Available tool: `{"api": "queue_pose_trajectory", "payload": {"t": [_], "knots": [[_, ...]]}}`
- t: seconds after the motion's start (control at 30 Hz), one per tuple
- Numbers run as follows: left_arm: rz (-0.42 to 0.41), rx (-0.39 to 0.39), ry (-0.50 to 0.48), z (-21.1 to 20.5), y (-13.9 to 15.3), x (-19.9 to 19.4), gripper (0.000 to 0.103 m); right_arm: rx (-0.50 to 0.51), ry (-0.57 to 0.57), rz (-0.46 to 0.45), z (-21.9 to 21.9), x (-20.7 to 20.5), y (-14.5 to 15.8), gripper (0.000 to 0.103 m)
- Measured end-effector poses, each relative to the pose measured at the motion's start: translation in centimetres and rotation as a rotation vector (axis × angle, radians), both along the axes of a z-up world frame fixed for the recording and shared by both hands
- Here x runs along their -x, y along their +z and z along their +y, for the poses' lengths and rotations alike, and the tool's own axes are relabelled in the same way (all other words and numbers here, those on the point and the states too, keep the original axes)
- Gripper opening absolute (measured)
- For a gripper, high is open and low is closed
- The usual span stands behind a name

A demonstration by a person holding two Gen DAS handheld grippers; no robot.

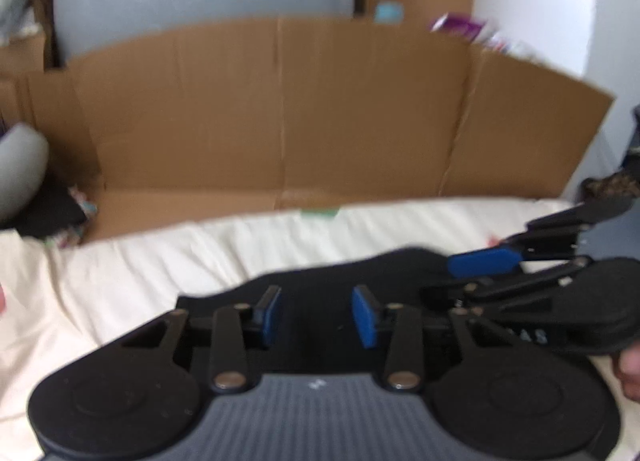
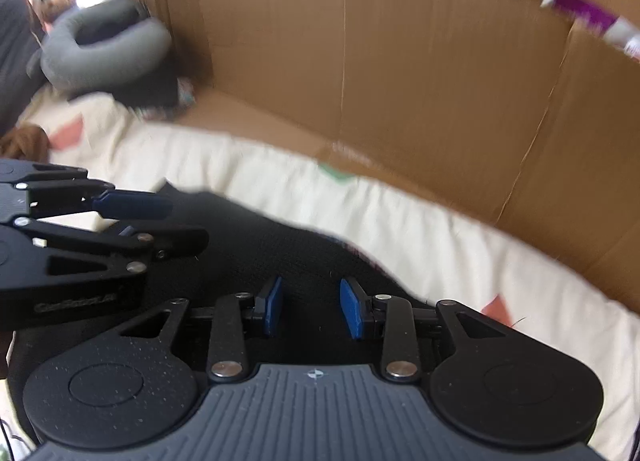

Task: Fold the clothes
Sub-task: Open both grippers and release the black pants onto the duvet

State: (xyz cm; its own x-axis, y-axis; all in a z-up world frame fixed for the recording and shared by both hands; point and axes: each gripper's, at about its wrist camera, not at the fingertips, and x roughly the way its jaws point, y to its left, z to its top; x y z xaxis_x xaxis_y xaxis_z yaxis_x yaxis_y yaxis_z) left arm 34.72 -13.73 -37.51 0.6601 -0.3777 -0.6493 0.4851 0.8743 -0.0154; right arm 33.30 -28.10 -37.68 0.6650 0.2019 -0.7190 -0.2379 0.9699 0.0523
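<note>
A black, mesh-textured garment [image 1: 320,273] [image 2: 260,245] lies on a cream bed sheet [image 1: 160,261], its far edge wavy. My left gripper [image 1: 316,317] hovers over the garment's near part with its blue pads apart; only flat black cloth shows in the gap and nothing is pinched. My right gripper [image 2: 310,307] stands the same way over the cloth, pads apart and not pressing on anything. The two grippers are close side by side: the right gripper [image 1: 456,279] shows at the right of the left wrist view, and the left gripper [image 2: 168,221] at the left of the right wrist view.
A tall cardboard sheet [image 1: 280,109] stands along the far side of the bed. A grey neck pillow [image 2: 104,53] and dark items lie at the far left. A purple box [image 2: 580,13] sits behind the cardboard. A person's hand [image 1: 630,373] shows at the right edge.
</note>
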Motion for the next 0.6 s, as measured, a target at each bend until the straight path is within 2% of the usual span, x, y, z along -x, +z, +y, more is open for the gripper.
{"api": "queue_pose_trajectory", "payload": {"t": [0.17, 0.4, 0.6], "knots": [[0.013, 0.028, 0.013, 0.8, 1.1, 1.9, 0.047, -0.06, 0.005, -0.024, -0.4, 1.9, 1.8, 0.042], [0.044, -0.001, -0.006, 0.8, -0.3, 4.2, 0.048, -0.122, -0.003, 0.012, 0.1, 4.7, 2.2, 0.042], [0.1, -0.029, 0.021, 1.7, -2.3, 4.8, 0.049, -0.048, 0.026, 0.027, 0.6, 5.9, 0.9, 0.042]]}}
